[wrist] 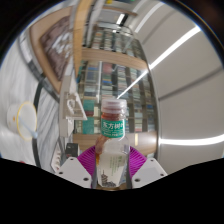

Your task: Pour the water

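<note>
A clear plastic water bottle (113,140) with a green label and a pale cap stands upright between the fingers of my gripper (112,165). Both purple pads (91,159) press against its sides, so the gripper is shut on it. The bottle is lifted high: behind it I see only shelves and ceiling, no surface under it. The bottle's lower part is hidden between the fingers.
Tall shop shelves (110,70) packed with goods run away ahead. A pale pillar (75,85) stands just left of the bottle. Ceiling strip lights (175,50) stretch above right. A white rounded object (20,118) shows at the far left.
</note>
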The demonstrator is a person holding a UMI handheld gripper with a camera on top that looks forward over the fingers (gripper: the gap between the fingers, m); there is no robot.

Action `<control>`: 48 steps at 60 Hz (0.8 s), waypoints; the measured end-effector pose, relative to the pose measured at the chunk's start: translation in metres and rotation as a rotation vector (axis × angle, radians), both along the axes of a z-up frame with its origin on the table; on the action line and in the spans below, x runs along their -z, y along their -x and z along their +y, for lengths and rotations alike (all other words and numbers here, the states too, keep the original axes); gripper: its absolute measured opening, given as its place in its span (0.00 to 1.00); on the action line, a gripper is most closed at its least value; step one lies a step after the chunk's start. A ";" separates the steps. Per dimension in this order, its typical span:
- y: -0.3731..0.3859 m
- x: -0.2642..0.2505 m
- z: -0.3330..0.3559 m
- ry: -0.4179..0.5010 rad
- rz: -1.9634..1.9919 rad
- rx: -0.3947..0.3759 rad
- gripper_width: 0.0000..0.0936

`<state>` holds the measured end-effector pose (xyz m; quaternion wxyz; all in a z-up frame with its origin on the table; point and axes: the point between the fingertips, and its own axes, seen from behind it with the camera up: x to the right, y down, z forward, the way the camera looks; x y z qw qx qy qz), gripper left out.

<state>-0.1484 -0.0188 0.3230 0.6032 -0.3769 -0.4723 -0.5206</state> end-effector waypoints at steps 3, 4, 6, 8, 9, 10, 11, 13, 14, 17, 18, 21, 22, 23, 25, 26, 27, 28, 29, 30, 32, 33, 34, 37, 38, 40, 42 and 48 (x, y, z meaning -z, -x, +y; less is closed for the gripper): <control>-0.002 -0.017 -0.011 0.029 0.185 -0.020 0.43; -0.003 -0.022 -0.014 0.042 0.253 -0.030 0.43; -0.005 -0.029 -0.019 0.073 0.389 -0.054 0.43; -0.008 -0.033 -0.022 0.105 0.510 -0.073 0.43; -0.010 -0.035 -0.024 0.121 0.571 -0.082 0.43; -0.011 -0.036 -0.025 0.138 0.632 -0.092 0.42; -0.009 -0.034 -0.030 0.148 0.690 -0.098 0.43; -0.020 -0.037 -0.032 0.184 0.796 -0.118 0.43; -0.021 -0.035 -0.032 0.206 0.849 -0.131 0.43; -0.029 -0.025 -0.031 0.268 1.000 -0.141 0.42; -0.034 -0.020 -0.030 0.287 1.046 -0.137 0.42; -0.034 0.004 -0.025 0.350 1.182 -0.133 0.42; -0.036 0.011 -0.022 0.369 1.218 -0.131 0.42; -0.040 0.019 -0.020 0.386 1.249 -0.125 0.43; -0.048 0.035 -0.017 0.416 1.301 -0.112 0.43; -0.053 0.041 -0.015 0.429 1.324 -0.107 0.43; -0.036 0.060 -0.009 0.432 1.346 -0.098 0.43; -0.056 0.059 -0.010 0.446 1.361 -0.094 0.42; -0.064 0.066 -0.009 0.455 1.374 -0.085 0.43; -0.069 0.074 -0.008 0.464 1.385 -0.074 0.43; -0.080 0.090 -0.007 0.485 1.407 -0.056 0.43; -0.084 0.098 -0.006 0.498 1.416 -0.047 0.42; -0.069 0.114 -0.001 0.505 1.423 -0.037 0.42; -0.080 0.140 0.001 0.530 1.429 -0.012 0.43; -0.084 0.148 0.001 0.532 1.426 0.000 0.43; -0.092 0.163 0.004 0.533 1.418 0.023 0.43; -0.097 0.179 0.006 0.541 1.414 0.039 0.43; -0.112 0.224 0.013 0.554 1.426 0.104 0.43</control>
